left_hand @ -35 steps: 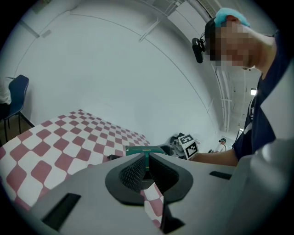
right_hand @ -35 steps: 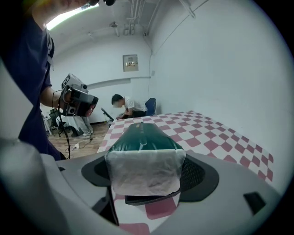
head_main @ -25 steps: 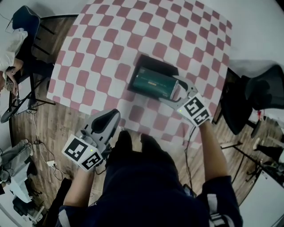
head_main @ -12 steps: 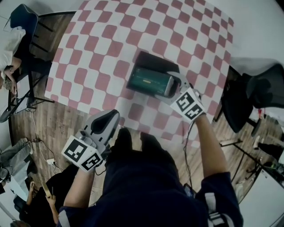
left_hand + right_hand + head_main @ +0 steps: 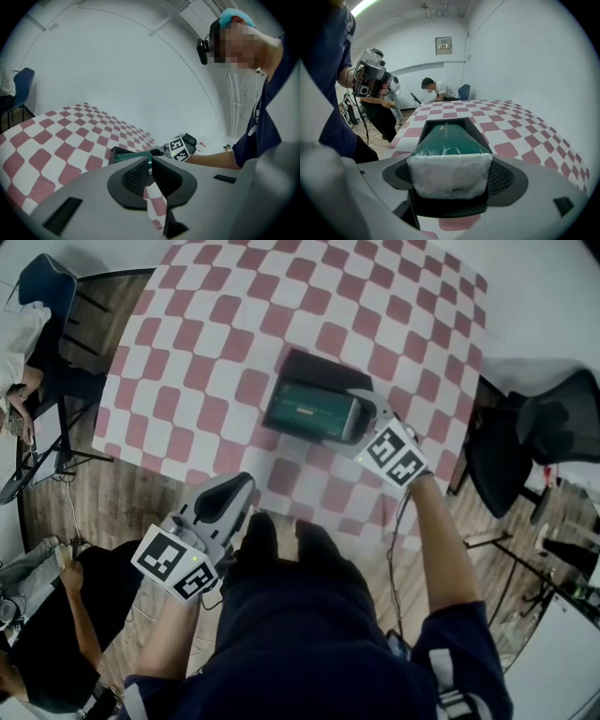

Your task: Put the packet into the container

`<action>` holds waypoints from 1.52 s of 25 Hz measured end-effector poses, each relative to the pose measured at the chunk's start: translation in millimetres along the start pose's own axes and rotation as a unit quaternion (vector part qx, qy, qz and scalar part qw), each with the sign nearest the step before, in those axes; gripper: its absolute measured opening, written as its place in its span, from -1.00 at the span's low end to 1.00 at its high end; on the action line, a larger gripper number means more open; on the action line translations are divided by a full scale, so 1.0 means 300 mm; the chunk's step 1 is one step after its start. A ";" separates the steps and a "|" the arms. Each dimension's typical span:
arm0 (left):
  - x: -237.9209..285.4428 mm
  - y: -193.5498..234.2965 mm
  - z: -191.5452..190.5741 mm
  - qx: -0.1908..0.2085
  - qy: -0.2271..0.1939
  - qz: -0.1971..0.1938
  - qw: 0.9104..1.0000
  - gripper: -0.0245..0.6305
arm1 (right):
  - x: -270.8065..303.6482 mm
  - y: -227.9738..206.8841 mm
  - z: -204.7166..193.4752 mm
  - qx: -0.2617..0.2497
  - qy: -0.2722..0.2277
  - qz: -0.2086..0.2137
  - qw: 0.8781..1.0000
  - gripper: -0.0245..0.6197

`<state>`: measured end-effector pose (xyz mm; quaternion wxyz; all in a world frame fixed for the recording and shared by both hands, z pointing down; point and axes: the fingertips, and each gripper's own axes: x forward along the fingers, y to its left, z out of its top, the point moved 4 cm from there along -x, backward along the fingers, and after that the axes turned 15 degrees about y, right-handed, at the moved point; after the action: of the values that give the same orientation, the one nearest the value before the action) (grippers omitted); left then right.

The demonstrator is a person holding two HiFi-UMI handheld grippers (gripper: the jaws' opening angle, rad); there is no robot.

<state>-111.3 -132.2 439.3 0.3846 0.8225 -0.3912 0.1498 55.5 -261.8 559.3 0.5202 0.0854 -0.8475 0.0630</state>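
Your right gripper [image 5: 359, 420] is clamped on the white end of a green packet [image 5: 307, 413]. In the right gripper view the two jaws press that crimped end from either side, and the green body runs away from you into a black container [image 5: 323, 371]. The packet lies lengthwise between the container's walls, filling most of it. Its gripped end sits at the container's near edge. Whether the body rests flat on the bottom cannot be told.

The container stands on a table [image 5: 206, 343] covered with a red and white checked cloth, toward the cloth's right half in the head view, well in from the edges.

Your left gripper [image 5: 239, 491] is held low, close to your body, at the near edge of the table and well apart from the container. In the left gripper view its ribbed pads [image 5: 136, 176] stand together with nothing between them, and they point across the cloth toward the container and your other gripper.

A black chair [image 5: 544, 427] stands beyond the table's right side. On the wood floor [image 5: 112, 502] to the left, another person [image 5: 23, 334] in a white top is near a dark chair.
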 end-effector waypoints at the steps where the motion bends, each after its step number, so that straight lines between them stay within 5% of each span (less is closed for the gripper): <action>1: 0.000 -0.001 0.000 0.000 0.000 -0.001 1.000 -0.79 | -0.002 0.001 0.000 0.003 -0.001 0.007 1.000 0.37; 6: -0.004 -0.009 0.003 0.003 0.002 -0.003 1.000 -0.79 | -0.016 0.003 -0.007 0.015 0.000 0.027 1.000 0.43; 13: -0.006 -0.034 0.021 0.016 -0.002 -0.011 1.000 -0.79 | -0.085 -0.021 -0.015 0.038 -0.020 0.000 0.999 0.43; 26: -0.054 -0.125 0.129 0.073 -0.022 -0.024 0.997 -0.79 | -0.422 0.054 0.052 0.105 -0.163 -0.037 0.980 0.41; 30: -0.072 -0.161 0.155 0.089 -0.027 -0.032 0.995 -0.79 | -0.537 0.110 0.073 0.131 -0.211 -0.048 0.967 -0.01; 38: -0.103 -0.232 0.182 0.122 -0.032 -0.052 0.991 -0.79 | -0.733 0.229 0.097 0.157 -0.282 -0.083 0.943 -0.44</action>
<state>-81.6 -129.3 350.6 0.2761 0.8870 -0.3386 0.1494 113.4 -182.9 348.5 0.2437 0.2499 -0.9287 0.1253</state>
